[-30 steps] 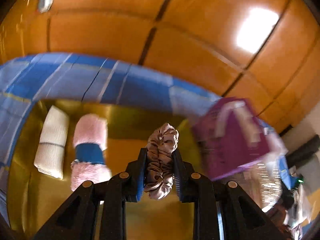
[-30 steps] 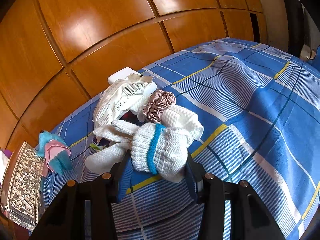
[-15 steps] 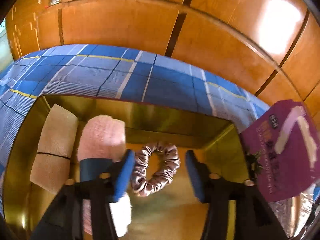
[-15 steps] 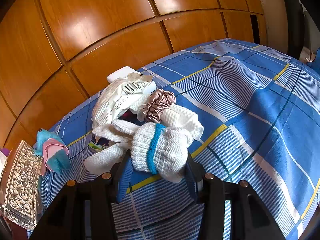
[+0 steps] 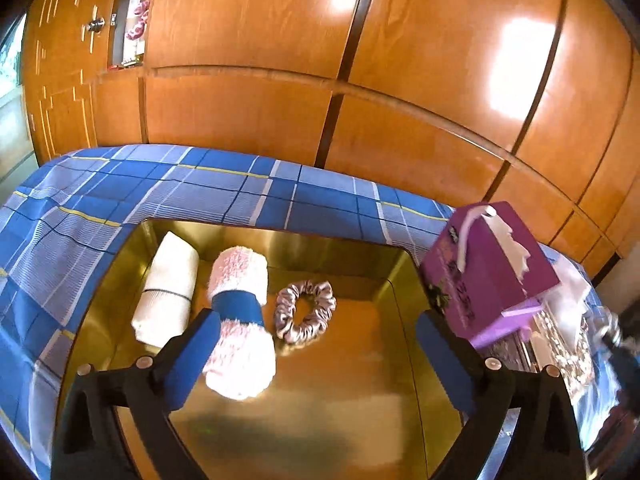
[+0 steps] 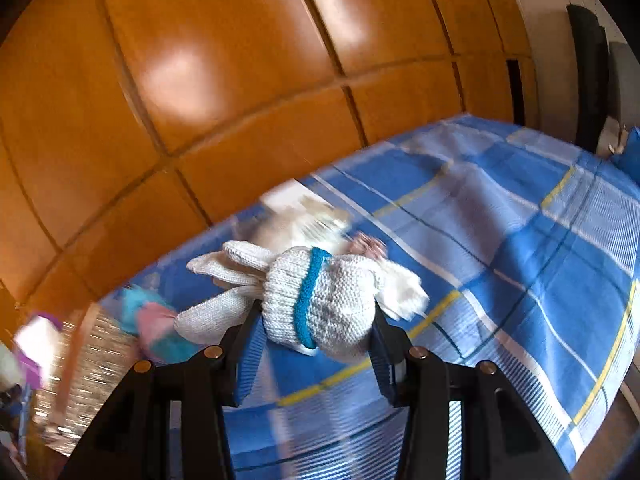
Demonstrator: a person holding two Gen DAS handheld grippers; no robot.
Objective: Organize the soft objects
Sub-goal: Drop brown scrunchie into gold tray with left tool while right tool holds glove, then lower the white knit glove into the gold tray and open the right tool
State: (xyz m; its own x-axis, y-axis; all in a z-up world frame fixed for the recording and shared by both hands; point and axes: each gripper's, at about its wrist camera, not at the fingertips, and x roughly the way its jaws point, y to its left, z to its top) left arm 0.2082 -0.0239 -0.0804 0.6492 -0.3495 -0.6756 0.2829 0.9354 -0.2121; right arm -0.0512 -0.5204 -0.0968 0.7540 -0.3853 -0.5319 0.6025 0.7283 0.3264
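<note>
In the left wrist view a gold tray (image 5: 396,276) lies on the blue plaid bed. It holds a cream rolled cloth (image 5: 166,288), a pink rolled towel with a blue band (image 5: 240,316) and a pink satin scrunchie (image 5: 306,312). My left gripper (image 5: 316,364) is wide open and empty above the tray. In the right wrist view my right gripper (image 6: 316,344) is shut on a white knitted bundle with a teal stripe (image 6: 320,304) and holds it lifted above the bed. Its loose knit ends hang to the left.
A purple tissue box (image 5: 488,272) stands at the tray's right edge. A white packet (image 6: 300,216), another scrunchie (image 6: 368,244) and a teal-and-pink item (image 6: 156,324) lie blurred on the bed (image 6: 520,240). An ornate silver box (image 6: 92,364) sits at left. Wooden wardrobe panels stand behind.
My left gripper let go of the scrunchie in the tray, opened wide and drew back. My right gripper lifted the knitted bundle off the bed pile and swung it upward.
</note>
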